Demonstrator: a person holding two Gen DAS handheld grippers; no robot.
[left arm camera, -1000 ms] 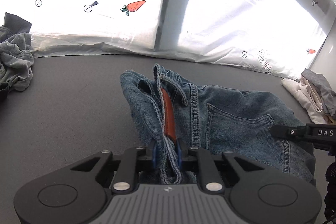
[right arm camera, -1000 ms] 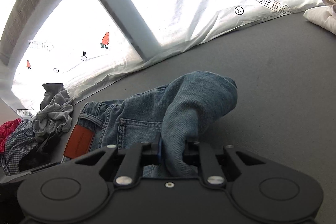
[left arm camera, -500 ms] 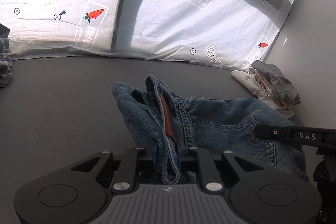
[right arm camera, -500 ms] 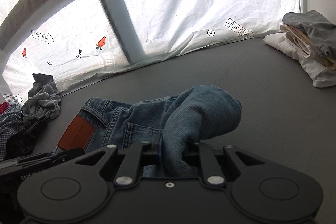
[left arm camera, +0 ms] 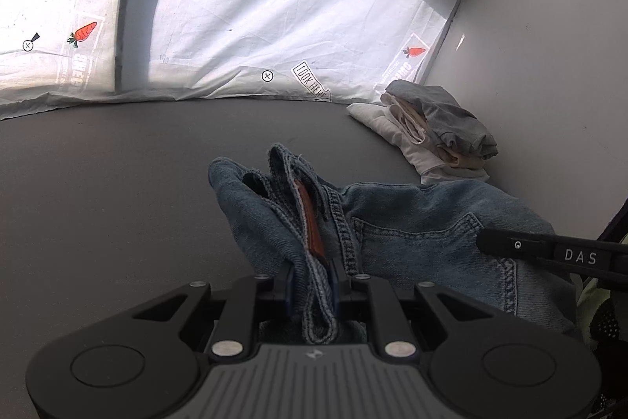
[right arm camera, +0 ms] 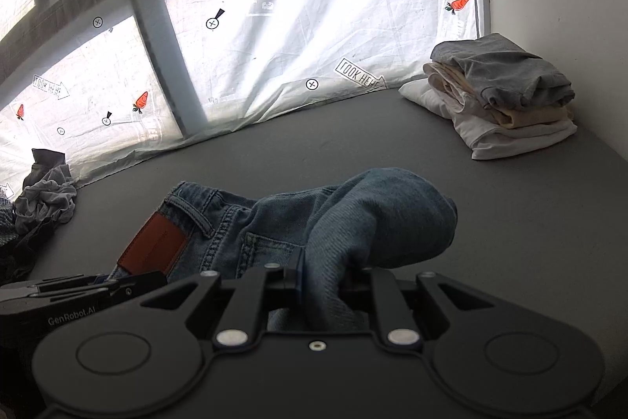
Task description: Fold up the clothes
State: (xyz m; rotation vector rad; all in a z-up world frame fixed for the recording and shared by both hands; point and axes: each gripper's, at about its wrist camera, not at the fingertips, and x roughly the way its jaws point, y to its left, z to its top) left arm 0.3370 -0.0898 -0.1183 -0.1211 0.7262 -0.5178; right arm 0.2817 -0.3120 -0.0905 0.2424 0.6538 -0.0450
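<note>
Now the jeans (left arm camera: 412, 234) are carried closer to the folded pile (right arm camera: 506, 97) than before, waistband pinched by the left gripper (left arm camera: 312, 285), bunched denim pinched by the right gripper (right arm camera: 322, 275), grey table (right arm camera: 510, 222) below, printed white sheet (right arm camera: 314, 26) hung behind.

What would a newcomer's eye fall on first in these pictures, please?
Probably the blue jeans bunched mid-table with their rust-red leather patch, pinched by both the left gripper and the right gripper. Next, the folded stack of clothes in the far right corner, against the carrot-printed sheet.
</note>
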